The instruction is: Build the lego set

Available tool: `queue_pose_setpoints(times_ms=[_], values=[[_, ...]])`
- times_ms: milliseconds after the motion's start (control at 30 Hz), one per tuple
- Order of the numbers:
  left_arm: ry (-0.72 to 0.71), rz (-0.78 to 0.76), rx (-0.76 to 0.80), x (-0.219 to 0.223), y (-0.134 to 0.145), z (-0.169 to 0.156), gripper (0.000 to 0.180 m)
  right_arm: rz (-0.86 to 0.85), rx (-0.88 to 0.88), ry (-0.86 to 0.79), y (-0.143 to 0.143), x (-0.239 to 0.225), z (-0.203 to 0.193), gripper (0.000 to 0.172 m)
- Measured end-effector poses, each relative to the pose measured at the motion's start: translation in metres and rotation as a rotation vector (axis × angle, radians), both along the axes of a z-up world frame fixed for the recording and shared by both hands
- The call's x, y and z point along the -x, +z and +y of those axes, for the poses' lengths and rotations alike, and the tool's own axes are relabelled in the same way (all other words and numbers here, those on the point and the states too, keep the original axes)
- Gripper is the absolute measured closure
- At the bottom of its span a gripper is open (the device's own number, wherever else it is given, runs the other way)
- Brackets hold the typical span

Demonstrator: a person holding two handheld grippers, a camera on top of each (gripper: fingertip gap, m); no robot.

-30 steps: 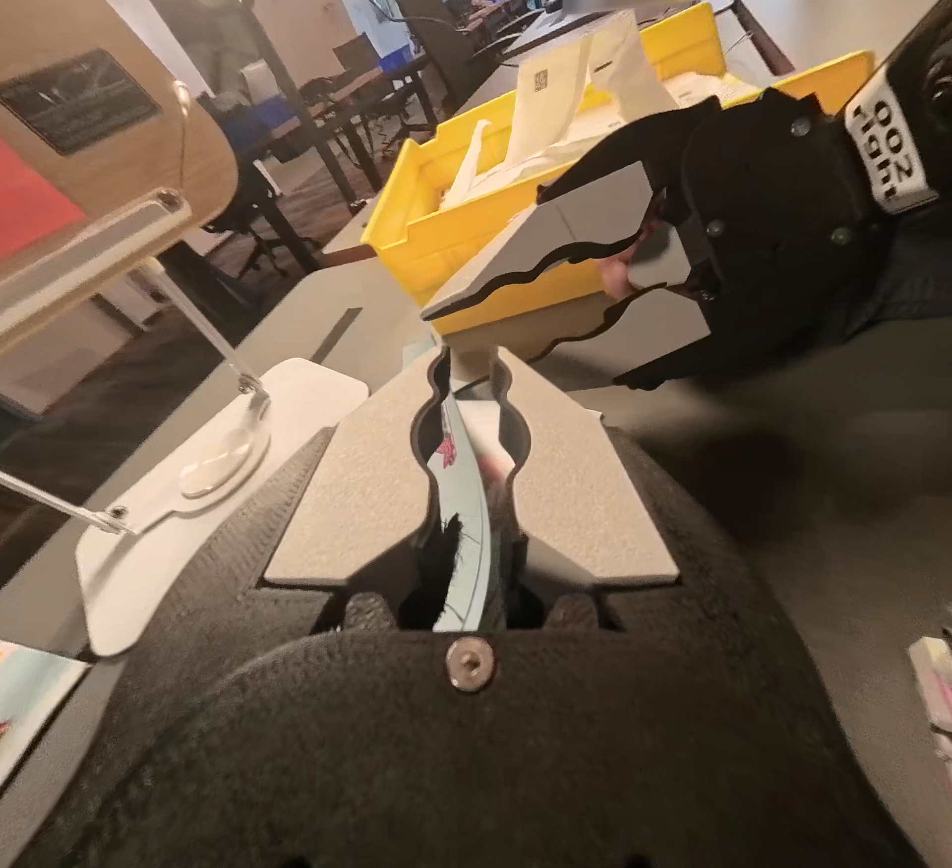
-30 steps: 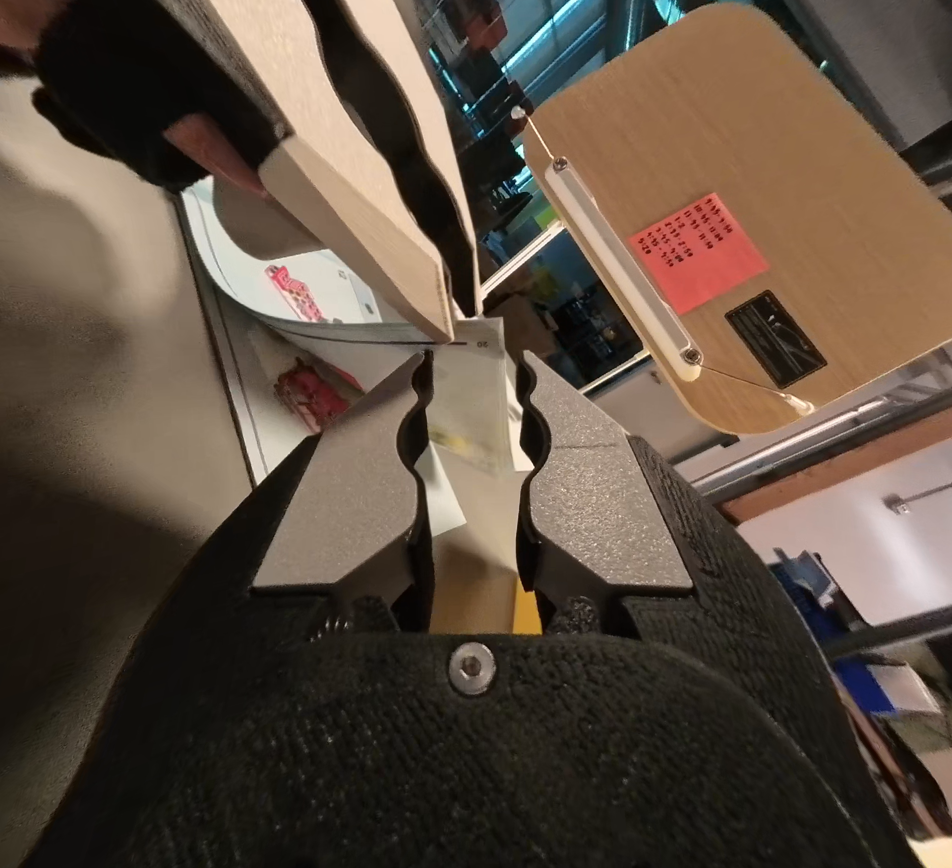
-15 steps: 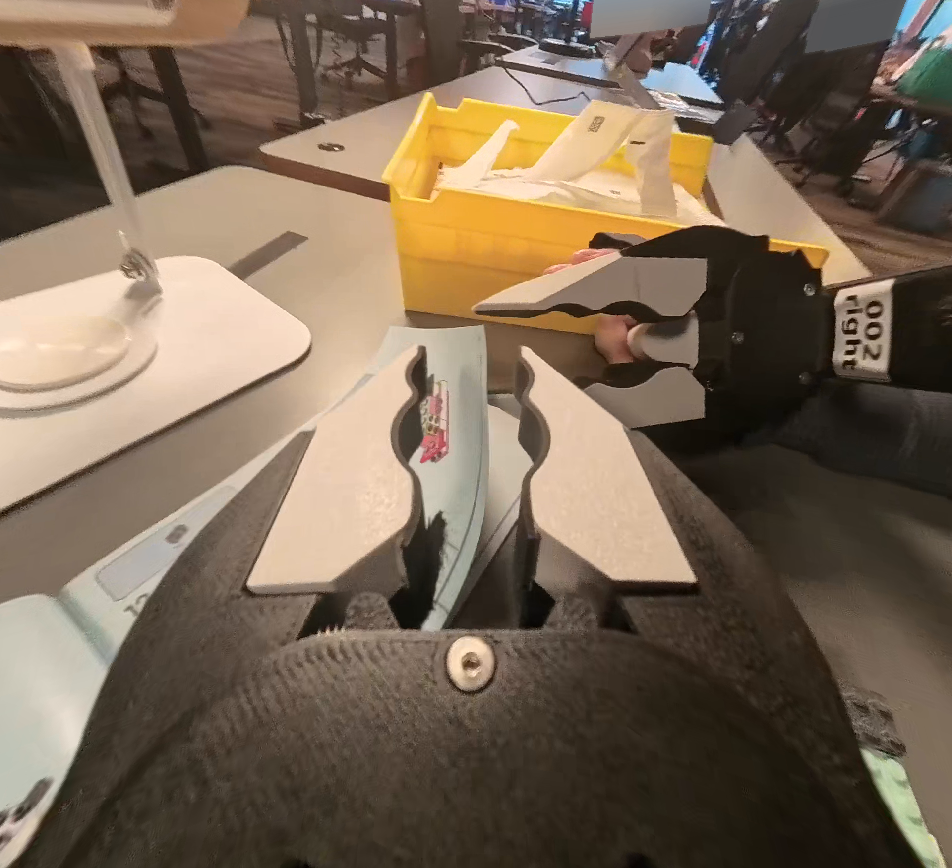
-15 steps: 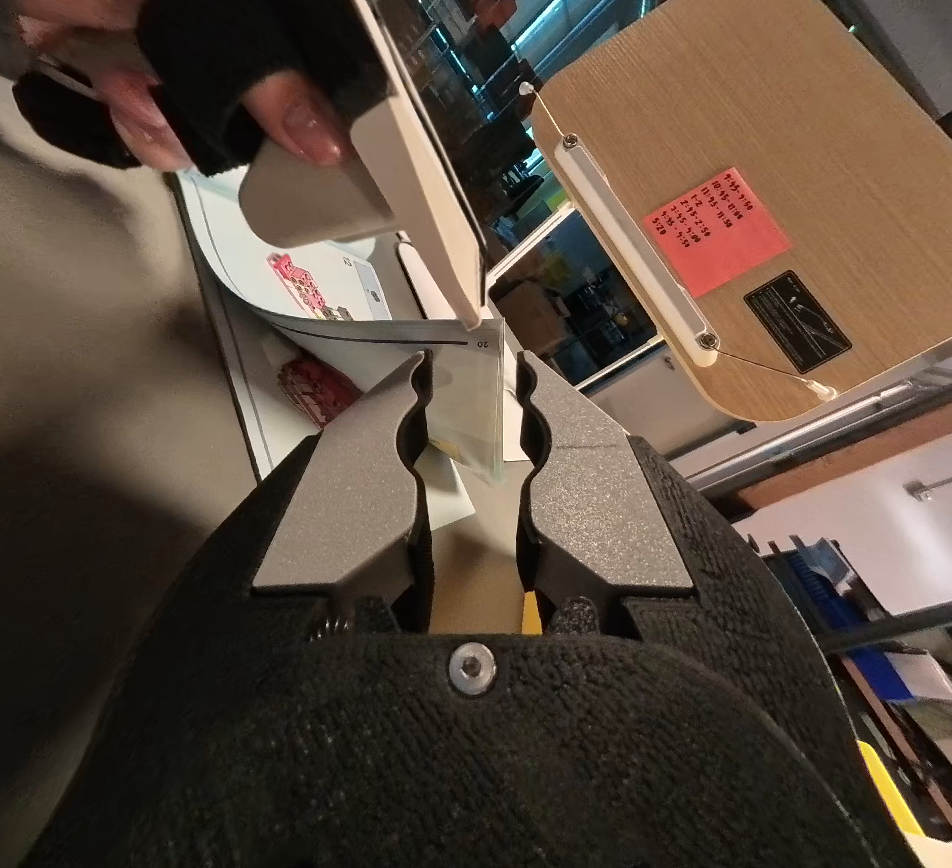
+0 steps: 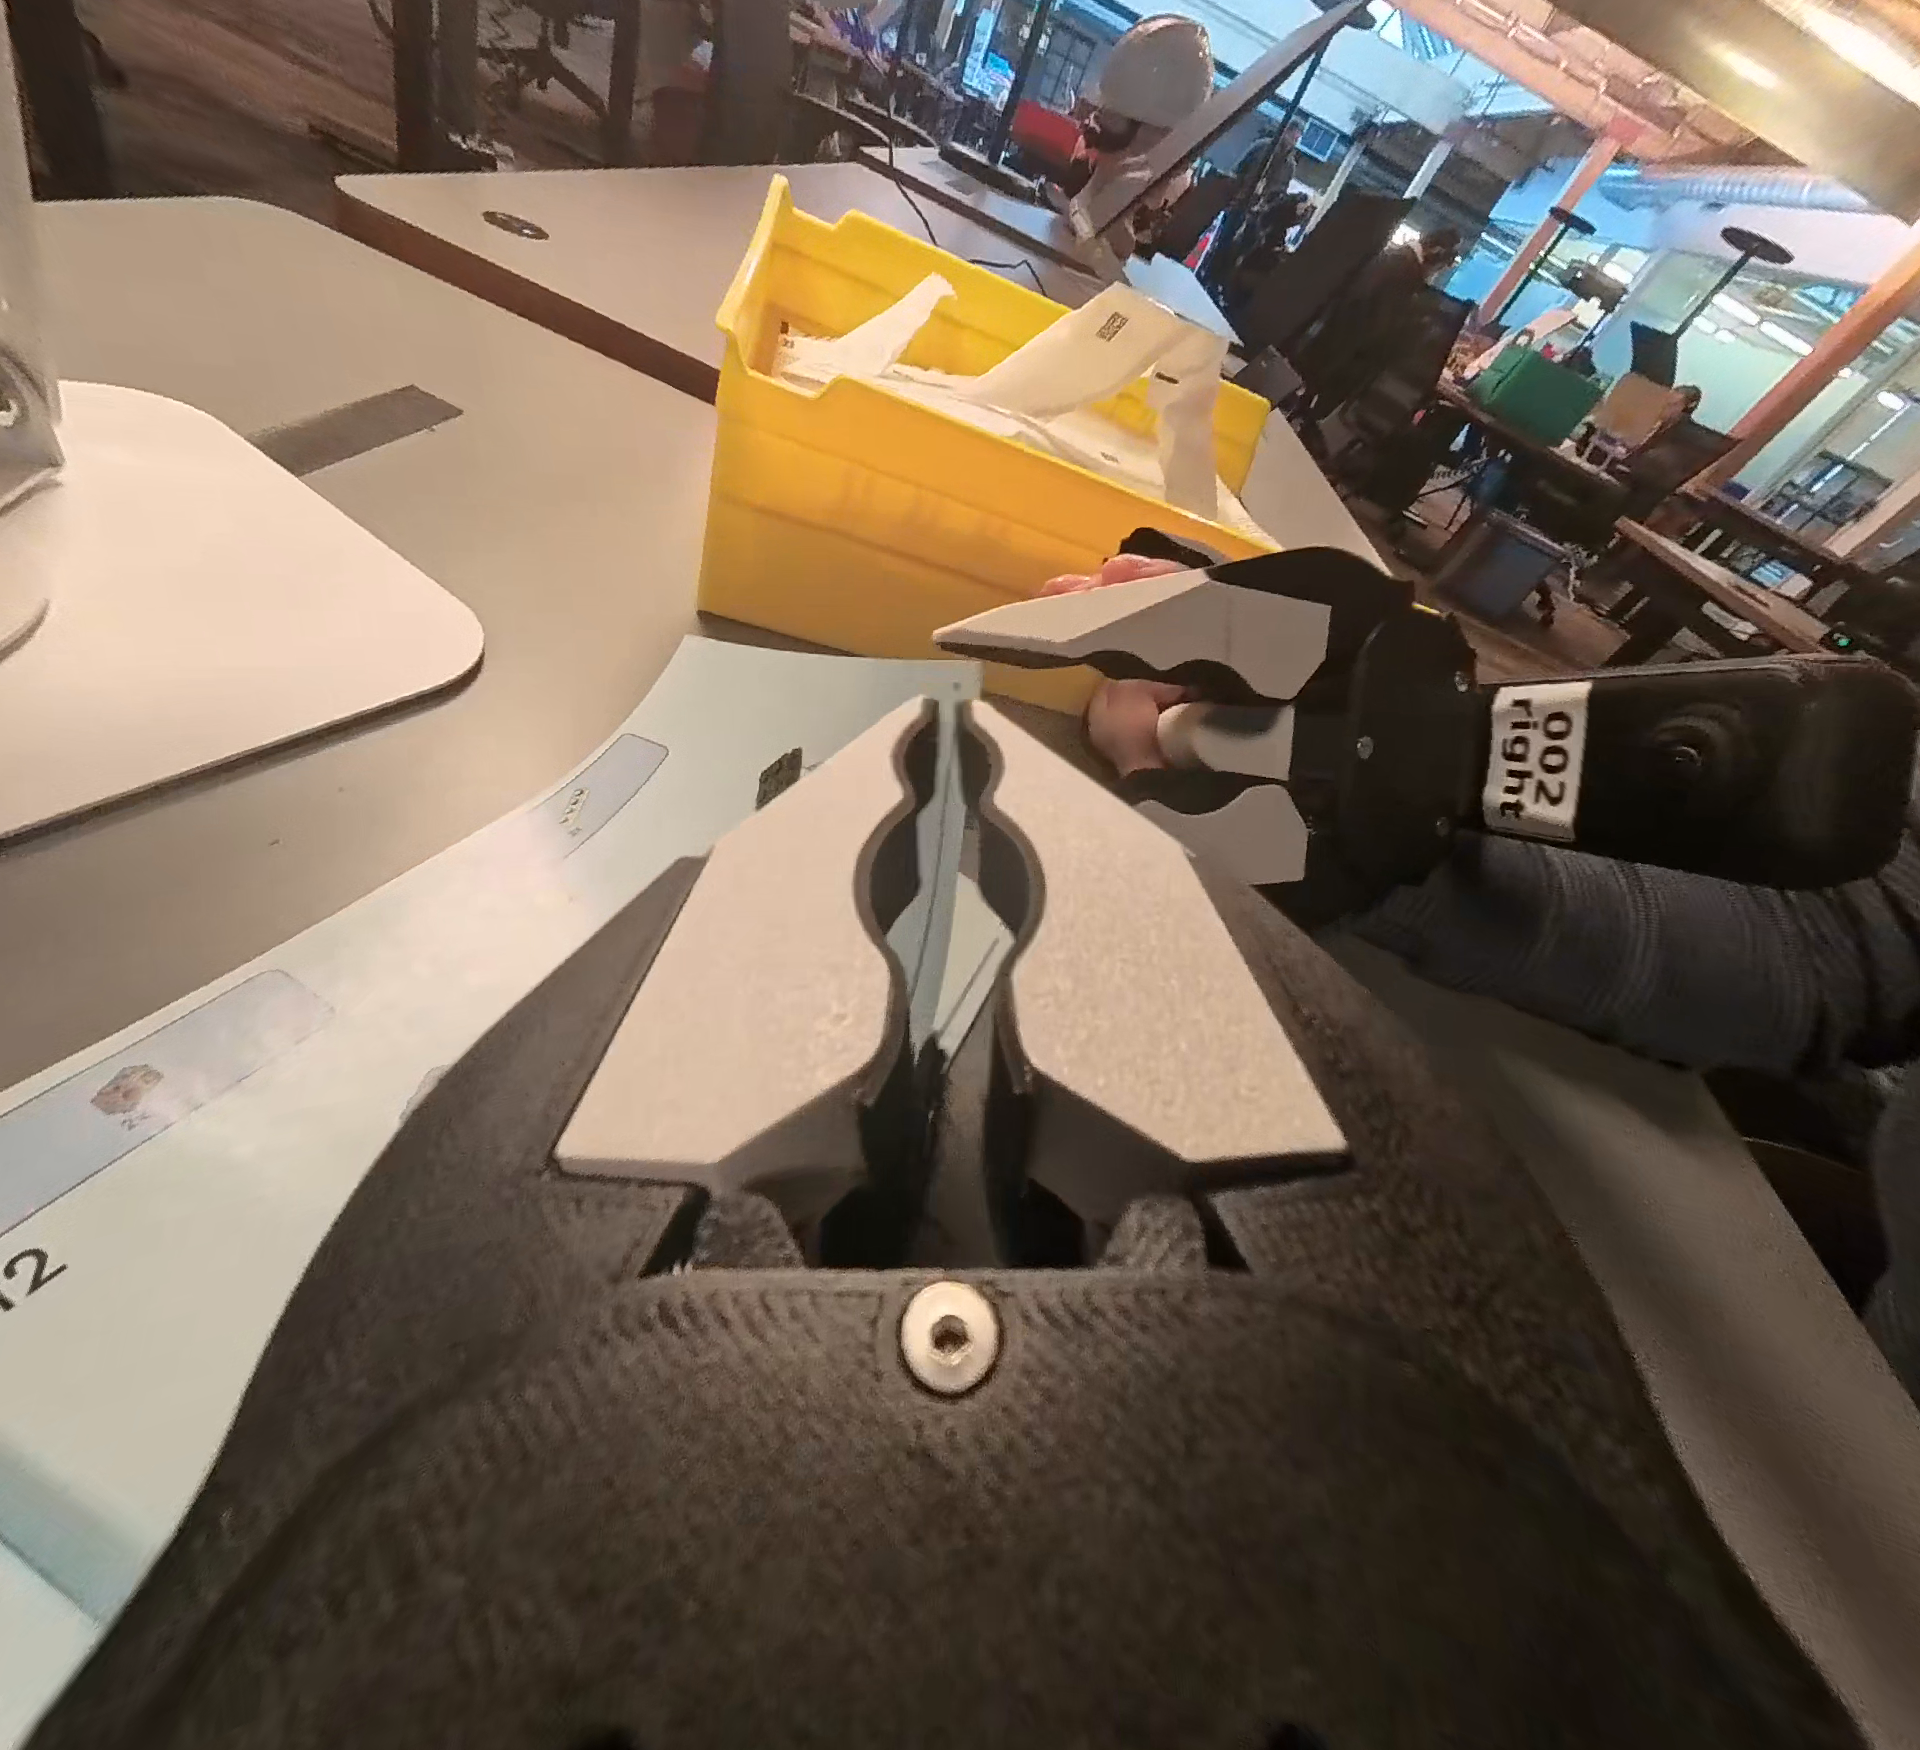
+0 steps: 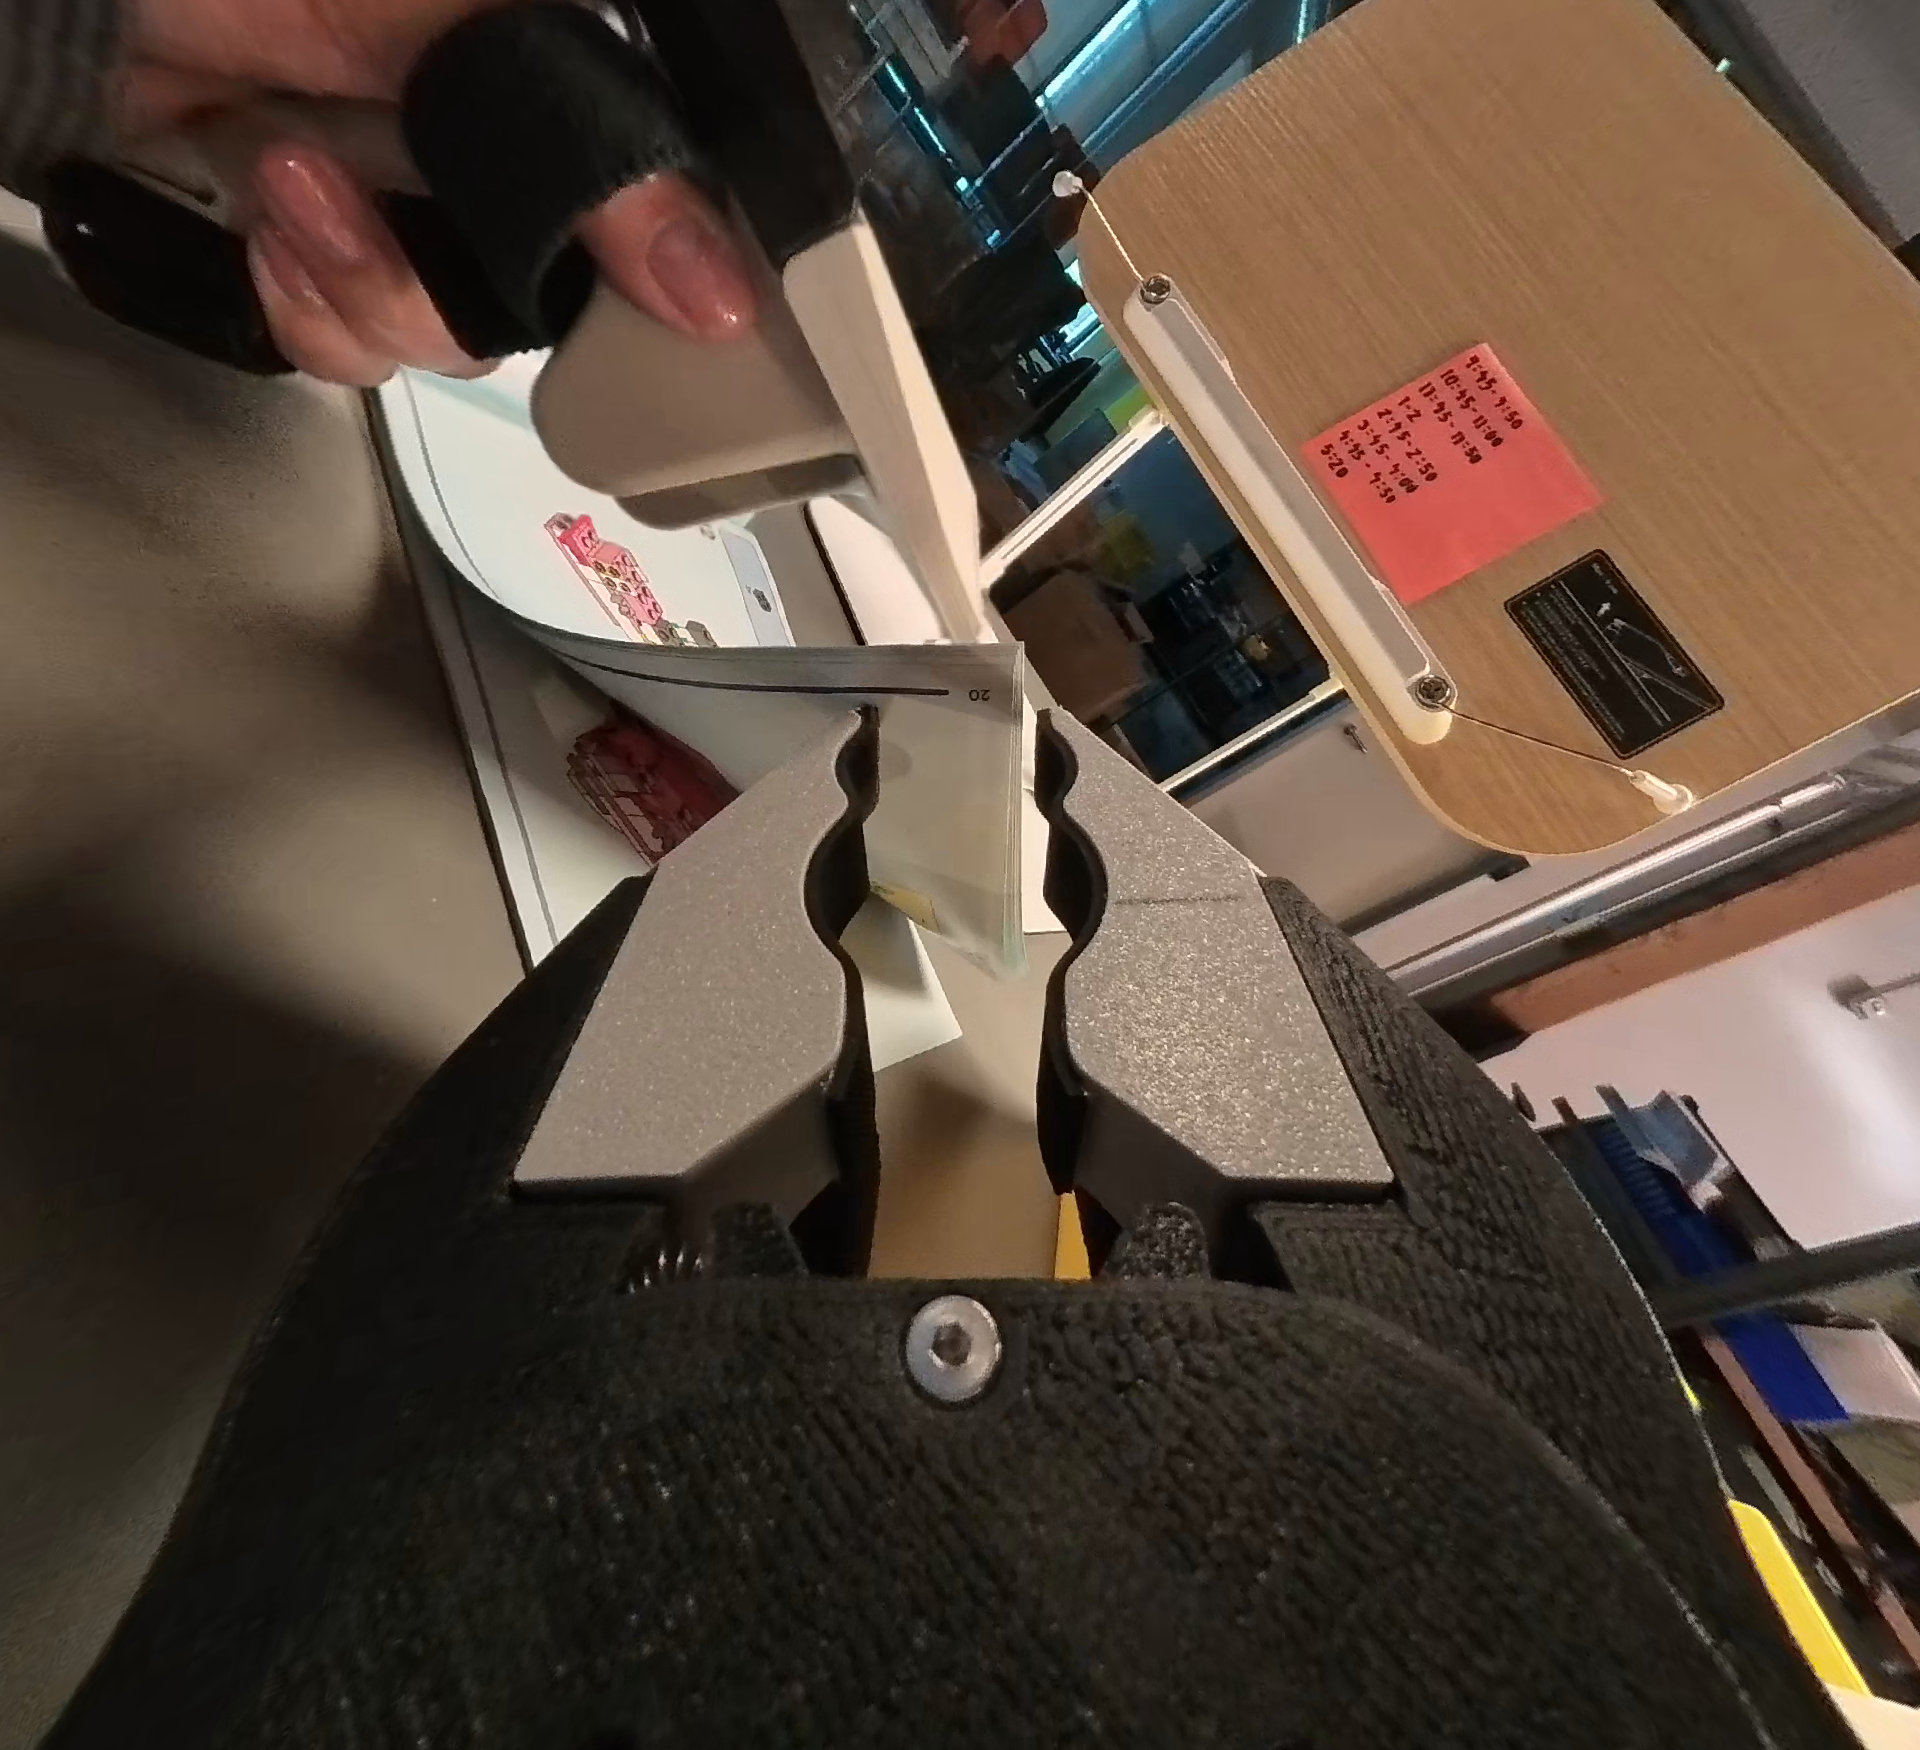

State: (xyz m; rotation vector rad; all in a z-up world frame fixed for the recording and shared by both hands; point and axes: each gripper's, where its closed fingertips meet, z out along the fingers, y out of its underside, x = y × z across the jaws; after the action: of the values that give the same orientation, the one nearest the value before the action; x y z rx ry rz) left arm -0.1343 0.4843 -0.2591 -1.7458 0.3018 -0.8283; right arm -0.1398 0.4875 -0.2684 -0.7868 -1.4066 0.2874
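Grey desk (image 5: 343,495), left tongs (image 5: 952,713) pinching booklet page (image 5: 727,744), right tongs (image 6: 956,734) open, page corner between.

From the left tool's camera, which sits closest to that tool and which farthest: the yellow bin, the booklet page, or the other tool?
1. Booklet page: pinched between the left tool's fingers.
2. Right tool: just ahead, to the right.
3. Yellow bin: behind both, farther up the table.

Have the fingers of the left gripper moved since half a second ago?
Yes. The left gripper fingers have closed together onto the pale blue page; earlier they stood apart around it.
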Motion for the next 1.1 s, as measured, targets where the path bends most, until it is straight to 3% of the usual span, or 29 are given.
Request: queue_pose_setpoints(times_ms=[67, 167, 400, 733, 1100], values=[[-0.002, -0.022, -0.004, -0.0014, 0.0025, 0.0007, 0.166, -0.001, 0.0, 0.001, -0.0002, 0.0001, -0.0002, 0.143], [-0.013, -0.026, -0.002, -0.0033, 0.0033, 0.0008, 0.164, -0.002, -0.001, 0.002, -0.0003, 0.0002, -0.0004, 0.144], [-0.051, -0.069, -0.01, -0.0063, 0.0078, -0.0033, 0.177, 0.005, -0.004, 0.002, 0.0011, -0.0003, -0.0006, 0.144], [-0.032, -0.067, 0.009, -0.0039, 0.0039, -0.0008, 0.172, 0.003, -0.004, 0.005, 0.0006, -0.0001, -0.0012, 0.145], [-0.092, -0.152, 0.051, -0.0091, 0.0056, -0.004, 0.18, 0.01, -0.003, 0.004, 0.0021, -0.0006, -0.0013, 0.145]])
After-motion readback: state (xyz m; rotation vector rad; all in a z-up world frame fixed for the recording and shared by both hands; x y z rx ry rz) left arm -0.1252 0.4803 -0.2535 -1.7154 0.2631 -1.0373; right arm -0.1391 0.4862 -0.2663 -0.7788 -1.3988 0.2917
